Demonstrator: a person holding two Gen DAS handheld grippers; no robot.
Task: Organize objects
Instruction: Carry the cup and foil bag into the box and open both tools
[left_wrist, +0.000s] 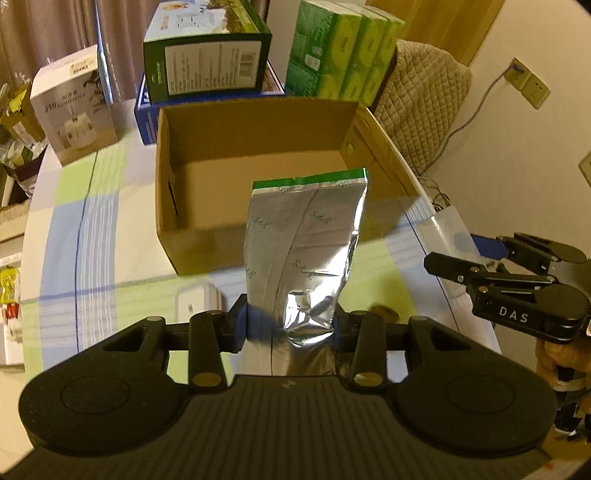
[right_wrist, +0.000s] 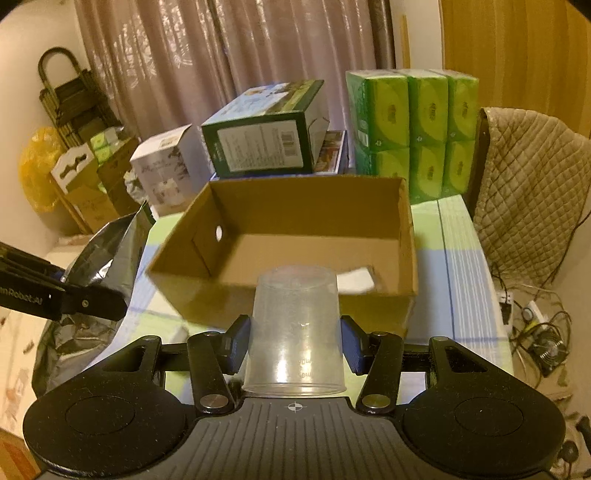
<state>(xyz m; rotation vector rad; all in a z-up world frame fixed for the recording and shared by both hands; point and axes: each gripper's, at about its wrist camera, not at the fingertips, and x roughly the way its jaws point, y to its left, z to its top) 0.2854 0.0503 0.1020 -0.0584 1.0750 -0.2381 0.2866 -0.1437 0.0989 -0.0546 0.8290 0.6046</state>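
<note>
A: What does each hand carry at this moment?

B: The left gripper (left_wrist: 290, 326) is clamped on the lower part of a silver foil pouch (left_wrist: 306, 240) with a green top edge. The foil is crumpled where the pads squeeze it. The pouch stands upright in front of the open cardboard box (left_wrist: 166, 177).

A: And the other one?

B: The right gripper (right_wrist: 295, 341) holds a clear plastic cup (right_wrist: 295, 325) between its blue pads. The closed bottom of the cup points away toward the box, and the open rim is close to the camera. The jaws stand fairly wide, because the cup is wide.

A: Why are both things held toward the box?

B: I think the box is the place to collect them. It sits on the checked tablecloth (left_wrist: 92, 221), and inside I see only one small white thing.

A: Are the pouch and cup already in it?

B: Not yet. Both seem to be in the air before its near wall. The cartons and green tissue packs (right_wrist: 413, 129) behind it are not touched.
</note>
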